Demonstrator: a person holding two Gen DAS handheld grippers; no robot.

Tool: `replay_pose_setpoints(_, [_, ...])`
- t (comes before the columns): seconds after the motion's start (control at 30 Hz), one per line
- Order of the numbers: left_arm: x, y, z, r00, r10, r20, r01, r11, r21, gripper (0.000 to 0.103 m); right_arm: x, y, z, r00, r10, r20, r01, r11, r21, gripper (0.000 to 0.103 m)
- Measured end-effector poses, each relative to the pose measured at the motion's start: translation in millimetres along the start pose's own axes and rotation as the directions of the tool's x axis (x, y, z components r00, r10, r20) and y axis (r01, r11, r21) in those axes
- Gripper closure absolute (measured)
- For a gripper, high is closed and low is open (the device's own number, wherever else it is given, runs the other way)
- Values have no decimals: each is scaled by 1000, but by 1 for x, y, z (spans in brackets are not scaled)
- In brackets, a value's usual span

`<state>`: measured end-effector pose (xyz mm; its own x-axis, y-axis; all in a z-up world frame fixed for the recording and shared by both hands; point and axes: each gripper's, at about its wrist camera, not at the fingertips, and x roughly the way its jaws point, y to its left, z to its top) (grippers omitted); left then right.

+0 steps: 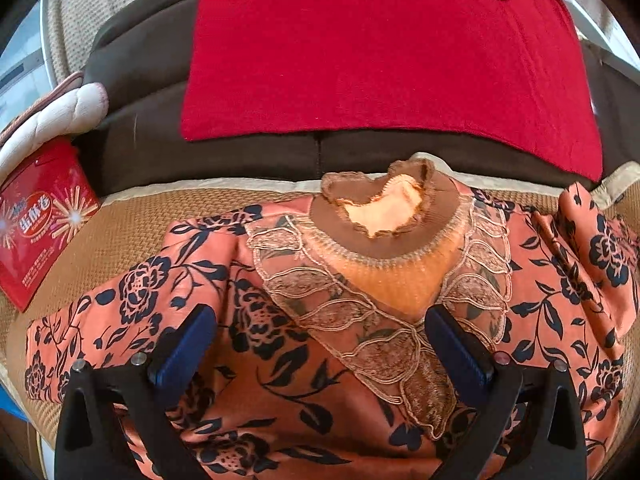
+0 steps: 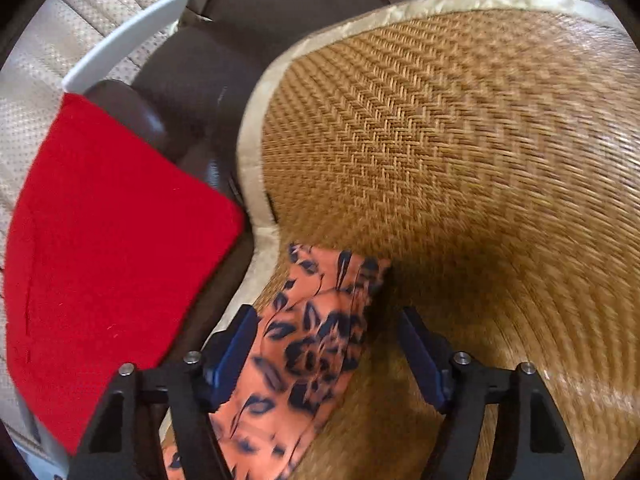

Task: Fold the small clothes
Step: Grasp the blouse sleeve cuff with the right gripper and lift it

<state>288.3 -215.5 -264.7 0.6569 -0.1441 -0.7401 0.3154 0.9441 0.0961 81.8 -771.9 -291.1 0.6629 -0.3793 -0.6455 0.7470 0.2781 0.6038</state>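
Observation:
An orange top with dark floral print [image 1: 280, 380] lies spread on a woven rattan mat [image 1: 132, 224]. It has a brown knit collar [image 1: 380, 216] and a lace yoke. My left gripper [image 1: 320, 344] is open above the chest of the top, blue pads either side of the lace. In the right wrist view a floral sleeve end [image 2: 316, 340] lies on the mat [image 2: 480, 160]. My right gripper [image 2: 328, 344] is open around that sleeve, the left pad close to the cloth.
A red cloth [image 1: 380, 48] drapes over the brown sofa back [image 1: 160, 148]; it also shows in the right wrist view [image 2: 100, 248]. A red snack box [image 1: 36, 220] and a white padded item [image 1: 60, 116] sit at the left of the mat.

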Motion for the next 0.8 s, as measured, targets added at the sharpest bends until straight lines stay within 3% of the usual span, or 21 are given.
replay_pose_setpoints(0.13, [2, -5, -2, 1000, 20, 16, -21, 999, 44, 0, 33, -9, 6, 1000, 0, -8, 0, 999, 33, 54])
replay_pose_setpoints(0.17, [3, -5, -3, 1000, 26, 17, -27, 998, 52, 0, 43, -11, 7, 1000, 1, -27, 1, 999, 46, 64])
replay_pose_setpoints(0.2, [5, -5, -3, 999, 33, 16, -34, 998, 60, 0, 48, -12, 9, 999, 12, -38, -10, 998, 65, 66])
replay_pose_setpoints(0.33, [11, -3, -2, 999, 40, 4, -40, 998, 54, 0, 57, -7, 15, 998, 63, -13, -63, 996, 56, 93])
replay_pose_setpoints(0.4, [10, -1, -1, 999, 36, 7, -37, 998, 41, 0, 56, 0, 14, 992, 125, 11, -126, 991, 54, 94])
replay_pose_setpoints(0.47, [7, 0, 0, 999, 37, 15, -38, 999, 32, 0, 51, 8, 9, 970, 242, 19, -243, 966, 94, 95])
replay_pose_setpoints(0.53, [5, 2, 0, 999, 42, 22, -42, 999, 27, 0, 48, 15, 6, 934, 359, 2, -354, 920, 171, 95])
replay_pose_setpoints(0.63, [1, 9, 2, 998, 51, 33, -51, 999, 7, 0, 45, 45, -6, 857, 515, -25, -493, 832, 253, 95])
replay_pose_setpoints(0.73, [-2, 20, 6, 998, 51, 41, -50, 999, -21, 0, 25, 88, -27, 799, 598, -66, -569, 787, 240, 95])
replay_pose_setpoints(0.8, [-3, 30, 10, 998, 48, 38, -47, 998, -49, 0, -3, 118, -53, 749, 656, -96, -624, 746, 233, 95])
